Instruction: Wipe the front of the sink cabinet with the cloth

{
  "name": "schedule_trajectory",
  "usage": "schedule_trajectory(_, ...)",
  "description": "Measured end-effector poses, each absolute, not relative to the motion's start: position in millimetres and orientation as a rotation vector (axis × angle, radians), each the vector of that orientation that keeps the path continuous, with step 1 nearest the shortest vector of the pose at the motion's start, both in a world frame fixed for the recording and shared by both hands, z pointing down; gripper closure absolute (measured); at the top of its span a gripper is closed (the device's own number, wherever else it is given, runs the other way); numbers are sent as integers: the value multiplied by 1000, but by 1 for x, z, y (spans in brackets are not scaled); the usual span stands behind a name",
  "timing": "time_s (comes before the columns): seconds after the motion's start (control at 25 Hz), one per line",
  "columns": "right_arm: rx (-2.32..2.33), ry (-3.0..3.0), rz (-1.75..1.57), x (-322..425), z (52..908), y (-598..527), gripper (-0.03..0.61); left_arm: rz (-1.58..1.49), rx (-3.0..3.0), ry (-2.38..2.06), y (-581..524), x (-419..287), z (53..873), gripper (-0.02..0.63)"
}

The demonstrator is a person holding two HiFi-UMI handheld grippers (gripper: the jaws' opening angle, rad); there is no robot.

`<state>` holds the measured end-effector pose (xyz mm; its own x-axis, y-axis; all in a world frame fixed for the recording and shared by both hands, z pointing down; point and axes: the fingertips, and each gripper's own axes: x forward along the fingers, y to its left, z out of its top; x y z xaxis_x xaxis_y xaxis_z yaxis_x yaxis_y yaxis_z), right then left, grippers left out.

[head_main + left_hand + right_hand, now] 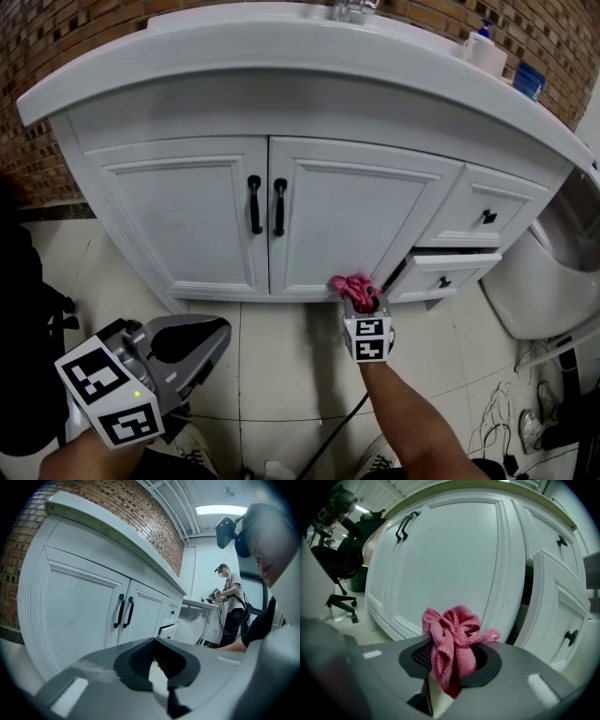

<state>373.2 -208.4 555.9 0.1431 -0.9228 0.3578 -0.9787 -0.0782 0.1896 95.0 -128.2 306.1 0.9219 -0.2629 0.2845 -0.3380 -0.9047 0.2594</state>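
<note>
Right gripper (452,660): fingers clamped on a bunched pink terry cloth (452,639), which bulges out above the pads. In the head view the cloth (352,286) sits at the lower right corner of the right-hand door of the white panelled sink cabinet (187,216), just above the tiled floor (281,366). Contact with the door panel cannot be confirmed.

Left gripper (157,660): fingers drawn together with nothing between them. It is held low and well apart from the cabinet, at the head view's lower left (211,333).

Cabinet: two doors with paired black bar handles (254,204) at the centre seam. Two drawers are on the right, and the lower drawer (450,272) is pulled partly out.

Markings: each gripper cube carries black-and-white square markers (370,339), with no readable text. A white pump bottle (483,47) stands on the white surface above the cabinet; its label is too small to read.

Surroundings: a brick wall behind, a white toilet (544,281) at the right, and a black office chair (340,569). A second person (229,602) stands in the background of the left gripper view.
</note>
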Motion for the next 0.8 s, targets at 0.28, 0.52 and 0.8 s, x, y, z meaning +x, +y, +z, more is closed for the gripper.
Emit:
schedule_trajectory(0.28,2058,-1792,184,372,563,-210,449,328,2778,-458,-131,87,299,609)
schedule_trajectory(0.52,2059,-1777,278,373,567,-209,448,317,2781,-464,-125,78,294,609)
schedule_trajectory(0.8,1966,-1812,655,362,584,-201,448,263,2805,-493,-117,64,283,609)
